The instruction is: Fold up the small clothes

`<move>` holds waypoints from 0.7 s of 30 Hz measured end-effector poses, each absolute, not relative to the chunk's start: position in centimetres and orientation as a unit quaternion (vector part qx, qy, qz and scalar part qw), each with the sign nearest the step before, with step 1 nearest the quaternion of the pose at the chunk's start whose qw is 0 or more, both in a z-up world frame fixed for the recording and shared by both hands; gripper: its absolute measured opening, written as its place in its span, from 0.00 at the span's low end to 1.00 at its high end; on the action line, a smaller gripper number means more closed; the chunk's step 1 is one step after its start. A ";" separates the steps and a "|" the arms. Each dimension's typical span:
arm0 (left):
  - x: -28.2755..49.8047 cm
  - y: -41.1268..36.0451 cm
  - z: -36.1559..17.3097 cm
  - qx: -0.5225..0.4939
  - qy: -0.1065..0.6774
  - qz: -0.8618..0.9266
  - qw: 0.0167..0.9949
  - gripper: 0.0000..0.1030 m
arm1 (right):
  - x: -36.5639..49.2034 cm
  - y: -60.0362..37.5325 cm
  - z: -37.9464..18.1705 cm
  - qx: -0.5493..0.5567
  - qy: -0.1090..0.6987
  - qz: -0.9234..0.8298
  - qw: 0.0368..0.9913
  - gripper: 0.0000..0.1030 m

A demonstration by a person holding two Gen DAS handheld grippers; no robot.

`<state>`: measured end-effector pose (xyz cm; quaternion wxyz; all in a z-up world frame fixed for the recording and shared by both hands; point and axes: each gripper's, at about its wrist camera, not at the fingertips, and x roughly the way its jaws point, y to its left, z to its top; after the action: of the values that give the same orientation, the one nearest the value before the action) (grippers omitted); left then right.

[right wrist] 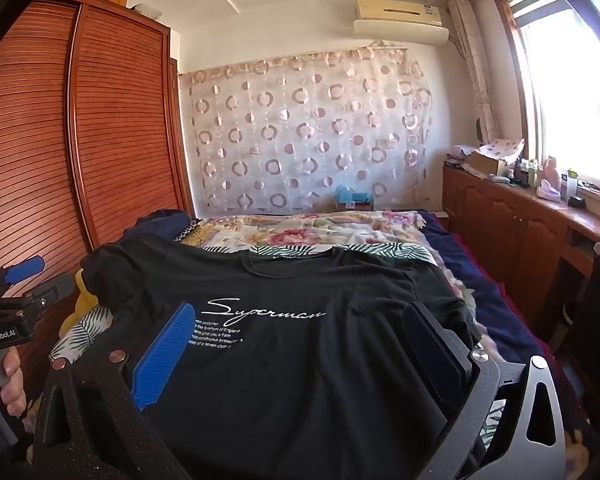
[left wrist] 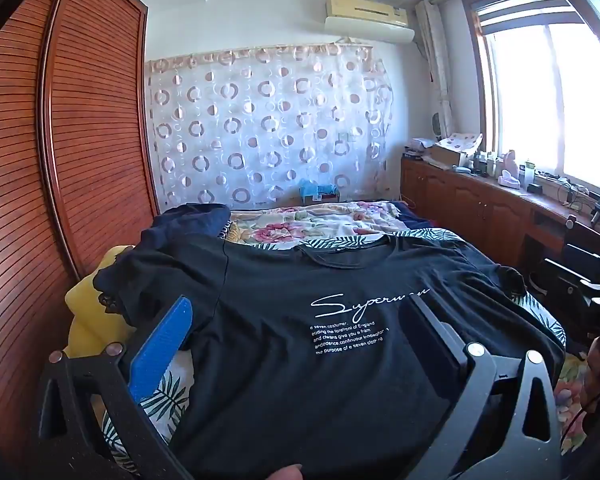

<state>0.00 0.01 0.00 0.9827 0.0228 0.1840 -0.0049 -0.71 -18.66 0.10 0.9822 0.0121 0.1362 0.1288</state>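
A black T-shirt (left wrist: 300, 320) with white "Superman" script lies spread face up on the bed, collar at the far end; it also shows in the right wrist view (right wrist: 300, 340). My left gripper (left wrist: 296, 312) is open and empty above the shirt's lower left part, blue pad (left wrist: 160, 348) on the left. My right gripper (right wrist: 300, 316) is open and empty above the shirt's lower right part. The left gripper also shows at the left edge of the right wrist view (right wrist: 20, 276). The shirt's near hem is hidden below both views.
The bed has a leaf-print sheet (left wrist: 160, 396) and a floral blanket (right wrist: 300, 232) beyond the collar. A louvred wooden wardrobe (left wrist: 80, 140) stands close on the left. A wooden counter with clutter (right wrist: 520, 200) runs under the window on the right. A yellow cushion (left wrist: 80, 300) lies by the left sleeve.
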 end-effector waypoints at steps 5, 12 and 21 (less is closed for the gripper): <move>0.0 0.1 0.0 0.020 0.188 -0.005 0.982 1.00 | -0.7 -18.7 0.1 0.011 0.137 0.128 0.982 1.00; -0.1 0.4 -0.5 0.020 0.188 -0.007 0.982 1.00 | -0.3 -18.6 -0.1 0.011 0.137 0.127 0.982 1.00; -0.2 0.4 -0.6 0.019 0.187 -0.008 0.982 1.00 | -1.0 -18.6 0.0 0.011 0.133 0.129 0.983 1.00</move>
<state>-0.16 0.37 -0.61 0.9822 0.0189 0.1869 -0.0079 -1.01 -18.57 0.00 0.9826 0.0107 0.1330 0.1288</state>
